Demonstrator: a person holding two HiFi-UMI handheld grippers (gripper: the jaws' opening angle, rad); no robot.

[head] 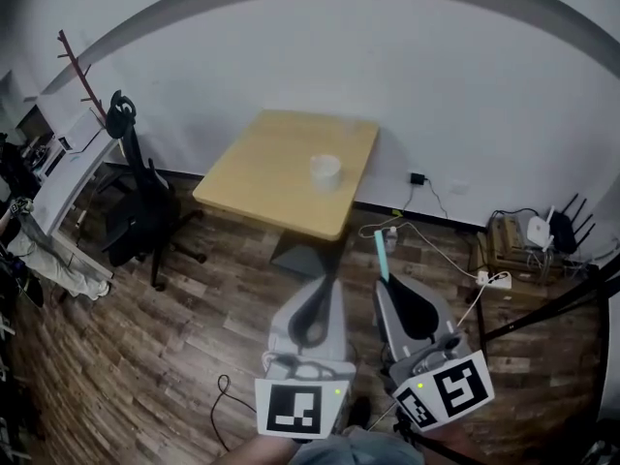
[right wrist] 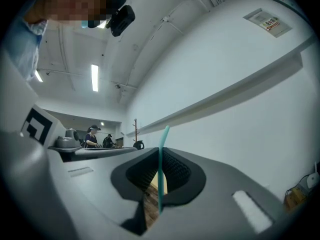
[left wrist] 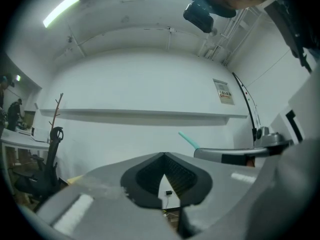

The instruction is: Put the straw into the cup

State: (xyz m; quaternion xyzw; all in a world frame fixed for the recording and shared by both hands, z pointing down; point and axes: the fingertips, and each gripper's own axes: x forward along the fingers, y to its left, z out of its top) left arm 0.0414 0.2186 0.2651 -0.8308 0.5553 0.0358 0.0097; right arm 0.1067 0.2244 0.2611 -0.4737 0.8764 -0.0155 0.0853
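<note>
R gripper (head: 384,285) pinches the teal straw (head: 381,256), lower centre of head view. L gripper (head: 327,285) is just beside it, jaws together, nothing btwn. Cup (head: 325,170) stands on the table (head: 262,168), mid-frame near its right edge. Chair (head: 136,206) at left, cables (head: 441,245) at right. Floor (head: 223,308) lies open btwn grippers & table.

This looks like an office or a small lab room. A plain wooden desk (head: 291,168) stands by the white wall. Left of the desk there is a black office chair (head: 136,211) and a coat stand (head: 82,76). Right of the desk, routers (head: 538,229) and cables (head: 390,231) lie on the wood floor (head: 145,356).
</note>
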